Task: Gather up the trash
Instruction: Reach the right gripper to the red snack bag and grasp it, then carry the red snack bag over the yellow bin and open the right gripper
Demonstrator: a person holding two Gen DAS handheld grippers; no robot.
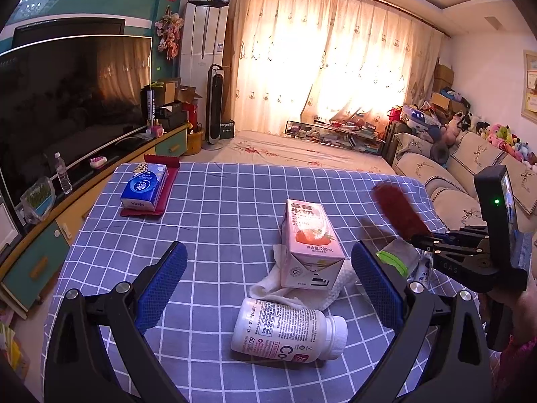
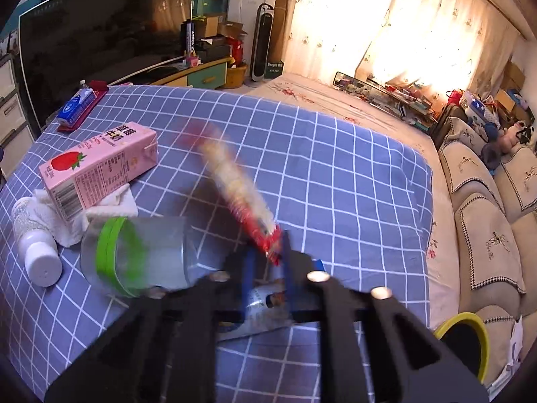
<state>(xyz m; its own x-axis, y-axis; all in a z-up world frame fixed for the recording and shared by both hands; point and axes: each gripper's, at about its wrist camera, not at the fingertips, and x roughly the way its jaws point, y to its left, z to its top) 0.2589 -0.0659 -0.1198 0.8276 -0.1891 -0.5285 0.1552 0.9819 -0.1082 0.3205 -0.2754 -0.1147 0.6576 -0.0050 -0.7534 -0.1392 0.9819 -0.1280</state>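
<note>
My right gripper (image 2: 273,252) pinches a red snack wrapper (image 2: 235,181) by its end, and it sticks out toward eleven o'clock (badly blurred). My left gripper (image 1: 268,268) hangs spread wide above the checked tablecloth (image 1: 218,201). Between its fingers lie the white pill bottle (image 1: 285,329) and, at twelve o'clock, the pink strawberry milk carton (image 1: 310,245) on a crumpled tissue (image 1: 268,285).

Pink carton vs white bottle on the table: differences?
The pink carton is a box with a strawberry print; the white bottle is round with a screw cap. The pink carton lies on the white cloth; the white bottle lies in front of it. Both lie on their sides.
</note>
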